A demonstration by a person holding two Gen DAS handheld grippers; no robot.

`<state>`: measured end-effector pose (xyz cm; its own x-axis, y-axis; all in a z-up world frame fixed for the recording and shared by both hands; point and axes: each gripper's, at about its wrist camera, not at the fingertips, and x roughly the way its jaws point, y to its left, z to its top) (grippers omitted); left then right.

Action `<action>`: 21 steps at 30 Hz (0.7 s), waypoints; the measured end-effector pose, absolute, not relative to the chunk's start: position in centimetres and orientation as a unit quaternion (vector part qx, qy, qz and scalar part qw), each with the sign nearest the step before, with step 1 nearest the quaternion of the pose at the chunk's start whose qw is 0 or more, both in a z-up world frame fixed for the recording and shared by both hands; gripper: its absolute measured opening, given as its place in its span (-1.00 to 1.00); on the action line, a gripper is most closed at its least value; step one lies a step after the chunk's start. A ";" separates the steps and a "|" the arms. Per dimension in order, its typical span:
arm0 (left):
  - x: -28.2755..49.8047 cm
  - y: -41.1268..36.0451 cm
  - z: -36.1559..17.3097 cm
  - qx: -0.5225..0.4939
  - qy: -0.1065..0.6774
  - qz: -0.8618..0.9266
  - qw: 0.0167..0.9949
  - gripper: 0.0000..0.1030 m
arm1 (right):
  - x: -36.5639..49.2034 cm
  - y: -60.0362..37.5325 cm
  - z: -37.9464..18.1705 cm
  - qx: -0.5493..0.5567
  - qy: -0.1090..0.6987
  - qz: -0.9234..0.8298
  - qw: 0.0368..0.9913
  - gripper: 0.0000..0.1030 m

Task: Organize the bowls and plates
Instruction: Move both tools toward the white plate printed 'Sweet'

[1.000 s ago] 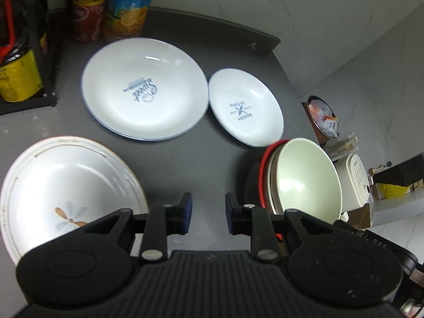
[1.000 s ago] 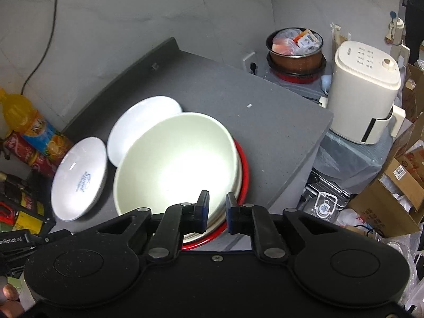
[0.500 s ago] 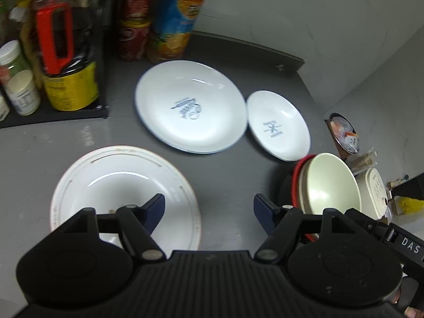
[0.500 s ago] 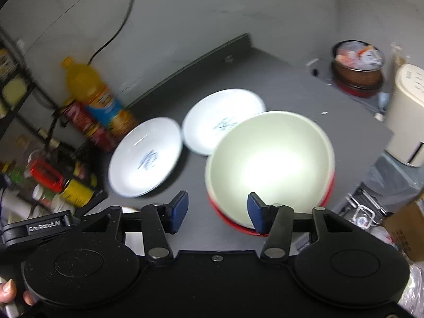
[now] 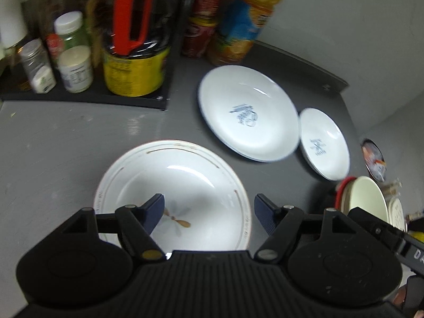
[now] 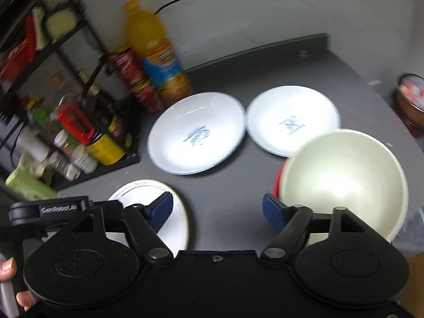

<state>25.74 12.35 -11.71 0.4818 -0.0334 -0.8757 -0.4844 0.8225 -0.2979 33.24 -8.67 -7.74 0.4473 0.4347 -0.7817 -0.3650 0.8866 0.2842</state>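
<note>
On the grey counter (image 5: 66,143) a gold-trimmed flower plate (image 5: 185,185) lies under my left gripper (image 5: 208,209), which is open and empty. Beyond it lie a large white plate with a blue print (image 5: 247,112) and a smaller white plate (image 5: 324,143). A cream bowl stacked in a red one (image 5: 367,198) sits at the right edge. In the right wrist view my right gripper (image 6: 217,210) hovers over bare counter with its jaws still opening and nothing between them. The flower plate (image 6: 148,193) lies at its left fingertip and the cream bowl (image 6: 344,182) at its right. The large plate (image 6: 196,132) and small plate (image 6: 291,122) lie further back.
A black tray (image 5: 92,98) of jars, a yellow tin and a red-handled tool stands at the back left. An orange drink bottle (image 6: 156,53) and red cans (image 6: 137,79) stand by the wall. A hand (image 6: 10,278) holds the left gripper's body. Beyond the counter's right edge sits a filled pot (image 6: 410,98).
Both grippers opened from nearly shut. Both views swung left, so the flower plate now sits under the left gripper and the cream bowl slid to the right of the right gripper.
</note>
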 end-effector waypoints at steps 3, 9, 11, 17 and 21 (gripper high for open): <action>25.7 13.0 -12.0 -0.276 0.491 0.153 0.812 0.42 | 34.4 -7.6 -7.9 0.019 0.476 0.258 0.841 0.53; 26.0 13.9 -12.6 -0.295 0.490 0.191 0.798 0.42 | 36.8 -6.0 -8.7 0.000 0.488 0.286 0.825 0.56; 26.2 14.0 -12.6 -0.303 0.483 0.201 0.796 0.42 | 37.8 -5.7 -8.9 -0.003 0.489 0.292 0.822 0.56; 27.0 14.4 -12.5 -0.331 0.457 0.222 0.795 0.42 | 41.3 -5.3 -9.2 -0.002 0.495 0.304 0.814 0.56; 27.9 14.9 -12.6 -0.350 0.436 0.242 0.793 0.42 | 43.7 -5.1 -9.3 -0.002 0.500 0.313 0.807 0.55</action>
<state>27.89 14.86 -12.59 0.5026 0.0781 -0.8610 -0.6889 0.6380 -0.3442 43.73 -5.05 -9.30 0.3040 0.5040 -0.8084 -0.5071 0.8040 0.3105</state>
